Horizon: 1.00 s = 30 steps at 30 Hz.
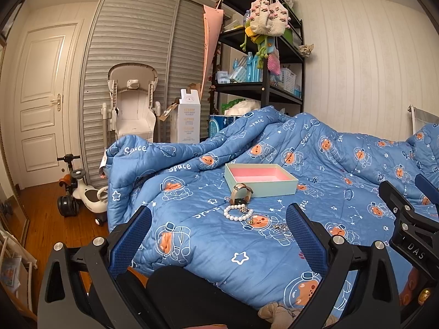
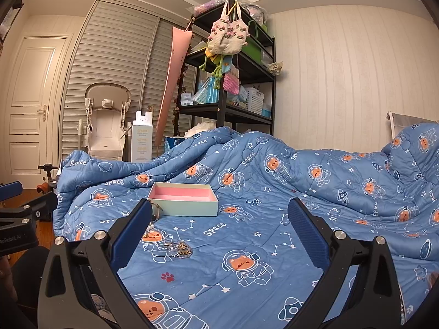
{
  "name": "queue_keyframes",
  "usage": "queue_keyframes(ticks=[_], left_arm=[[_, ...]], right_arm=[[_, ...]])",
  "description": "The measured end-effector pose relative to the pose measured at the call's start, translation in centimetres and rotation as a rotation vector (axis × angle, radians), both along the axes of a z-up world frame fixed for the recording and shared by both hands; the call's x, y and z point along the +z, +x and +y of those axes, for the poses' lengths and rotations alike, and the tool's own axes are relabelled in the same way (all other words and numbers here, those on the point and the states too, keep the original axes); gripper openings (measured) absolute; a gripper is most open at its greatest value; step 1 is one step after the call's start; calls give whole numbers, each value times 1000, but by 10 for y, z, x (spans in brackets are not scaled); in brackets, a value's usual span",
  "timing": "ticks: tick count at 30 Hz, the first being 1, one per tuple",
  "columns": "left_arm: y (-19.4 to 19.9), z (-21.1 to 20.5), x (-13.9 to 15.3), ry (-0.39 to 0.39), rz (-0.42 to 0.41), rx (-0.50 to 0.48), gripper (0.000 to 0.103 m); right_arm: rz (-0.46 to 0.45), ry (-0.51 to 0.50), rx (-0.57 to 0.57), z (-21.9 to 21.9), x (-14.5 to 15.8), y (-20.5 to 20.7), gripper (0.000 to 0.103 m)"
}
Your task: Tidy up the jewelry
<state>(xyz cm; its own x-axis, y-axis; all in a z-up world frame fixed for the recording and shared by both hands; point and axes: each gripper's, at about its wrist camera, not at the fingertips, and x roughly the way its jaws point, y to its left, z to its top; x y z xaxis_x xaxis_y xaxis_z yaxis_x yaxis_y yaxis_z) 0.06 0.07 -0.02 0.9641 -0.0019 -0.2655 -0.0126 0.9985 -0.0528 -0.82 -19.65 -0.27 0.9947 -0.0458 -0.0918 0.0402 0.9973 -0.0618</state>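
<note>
Both hand-held grippers open; pearl bracelet [image 1: 238,212] btwn left hand-held gripper's [image 1: 219,216] fingers.

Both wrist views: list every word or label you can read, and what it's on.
"Space": printed repeatedly on the blue quilt.
"DAS": on the right gripper body.
"enRobot.AI", cut off at the frame edge: on the left gripper body.
White carton: orange print, too small to read.
</note>
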Motion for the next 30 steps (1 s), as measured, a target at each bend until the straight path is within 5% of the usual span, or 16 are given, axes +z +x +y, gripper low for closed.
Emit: queue_keyframes(ticks=[30], left_arm=[[0, 0, 0, -1, 2, 0, 96]], right_arm=[[0, 8, -8, -6, 2, -2, 98]])
